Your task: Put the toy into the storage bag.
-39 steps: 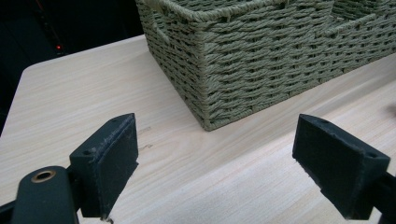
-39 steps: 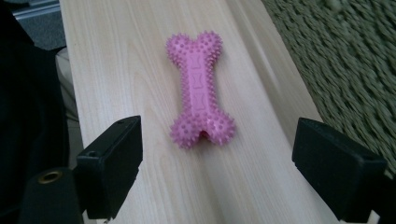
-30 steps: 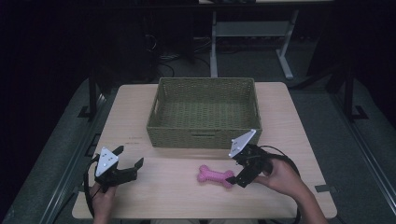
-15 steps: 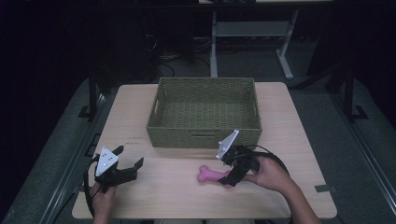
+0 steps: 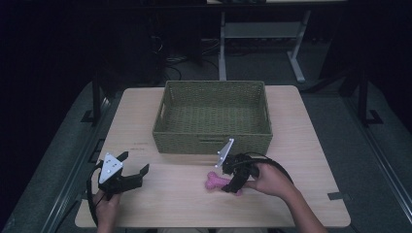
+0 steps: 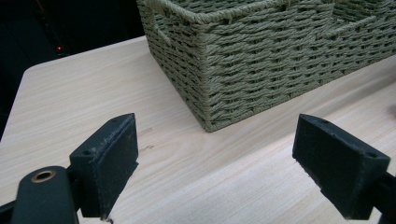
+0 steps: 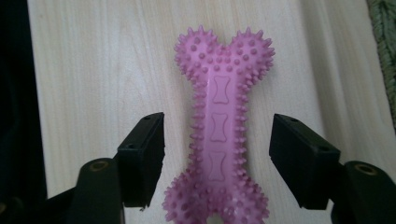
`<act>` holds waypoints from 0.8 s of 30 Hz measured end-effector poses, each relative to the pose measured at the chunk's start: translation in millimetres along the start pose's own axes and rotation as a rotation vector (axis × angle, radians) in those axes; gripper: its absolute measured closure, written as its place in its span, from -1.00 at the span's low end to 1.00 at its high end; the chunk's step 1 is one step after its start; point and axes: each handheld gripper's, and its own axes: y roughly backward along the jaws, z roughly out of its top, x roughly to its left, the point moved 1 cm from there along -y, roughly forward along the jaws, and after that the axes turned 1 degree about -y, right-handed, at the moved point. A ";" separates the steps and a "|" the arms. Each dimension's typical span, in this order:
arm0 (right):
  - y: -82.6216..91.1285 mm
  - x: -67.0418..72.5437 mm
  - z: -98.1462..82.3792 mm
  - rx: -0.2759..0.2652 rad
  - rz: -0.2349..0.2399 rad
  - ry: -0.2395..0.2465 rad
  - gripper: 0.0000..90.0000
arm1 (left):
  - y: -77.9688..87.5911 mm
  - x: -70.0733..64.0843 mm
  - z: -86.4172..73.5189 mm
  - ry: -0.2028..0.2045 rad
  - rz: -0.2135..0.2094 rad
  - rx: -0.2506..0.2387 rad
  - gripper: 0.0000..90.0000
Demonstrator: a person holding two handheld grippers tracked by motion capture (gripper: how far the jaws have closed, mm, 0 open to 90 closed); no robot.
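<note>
The work was at an early stage. The pink bone (image 7: pixel 218 126) lay flat on the table (image 5: pixel 311 160), in front of the basket (image 5: pixel 212 116), and nothing was in the basket as far as the high view showed. The grasp was not yet made; lifting the bone and, as I judge, carrying it into the basket were left.

The right gripper (image 7: pixel 217 158) stood over the bone, and its jaws had just been closing with the bone's narrow middle between them. In the right gripper view a gap of bare table was visible on both sides, so the pads (image 7: pixel 142 156) did not touch the spikes yet.

The left gripper (image 6: pixel 217 172) rested well apart at the table's left, with jaws wide and holding nothing.
</note>
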 end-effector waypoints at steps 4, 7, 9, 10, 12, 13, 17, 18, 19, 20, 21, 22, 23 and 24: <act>-7.2 -1.5 1.9 0.025 -0.003 0.009 -0.11 | -0.1 0.4 -0.1 0.003 0.001 -0.001 -0.69; -8.9 -2.1 2.0 0.032 -0.003 0.010 -0.07 | 0.0 0.7 -0.2 0.004 0.002 0.002 -0.69; -11.1 -1.9 2.0 0.038 -0.005 0.017 -0.04 | 0.6 0.4 0.0 0.001 0.001 -0.001 -0.69; -11.5 -1.8 2.1 0.040 -0.004 0.018 -0.02 | 0.7 0.5 -0.1 0.001 0.003 0.000 -0.69; -12.4 -2.0 2.4 0.041 -0.003 0.022 0.00 | 0.6 1.0 -0.4 0.004 0.003 0.000 -0.69; -13.0 -2.0 2.6 0.045 -0.005 0.020 0.01 | 0.6 1.0 -0.4 0.004 0.003 0.000 -0.69; -16.2 -1.5 3.1 0.062 -0.007 0.029 0.07 | 0.4 0.6 -0.1 0.004 0.003 -0.001 -0.69; -17.0 -1.3 3.1 0.066 -0.011 0.031 0.08 | 0.5 0.5 0.0 0.002 0.003 -0.002 -0.69; -17.7 -1.2 3.1 0.070 -0.012 0.034 0.09 | 0.4 0.4 0.0 0.001 0.002 -0.001 -0.69; -18.2 -1.0 3.2 0.072 -0.015 0.037 0.11 | 0.3 0.4 -0.1 0.003 0.003 0.000 -0.69; -18.5 -0.9 3.4 0.072 -0.016 0.039 0.13 | 0.4 0.6 -0.3 0.003 0.004 0.000 -0.69; -19.0 -1.0 3.5 0.069 -0.015 0.040 0.14 | 0.5 0.9 -0.3 0.003 0.003 0.000 -0.69; -19.6 -1.2 3.7 0.071 -0.014 0.041 0.14 | 0.5 1.3 -0.3 0.003 0.002 0.000 -0.69; -20.1 -1.3 3.9 0.073 -0.013 0.042 0.15 | 0.6 1.5 -0.3 0.004 0.003 0.000 -0.69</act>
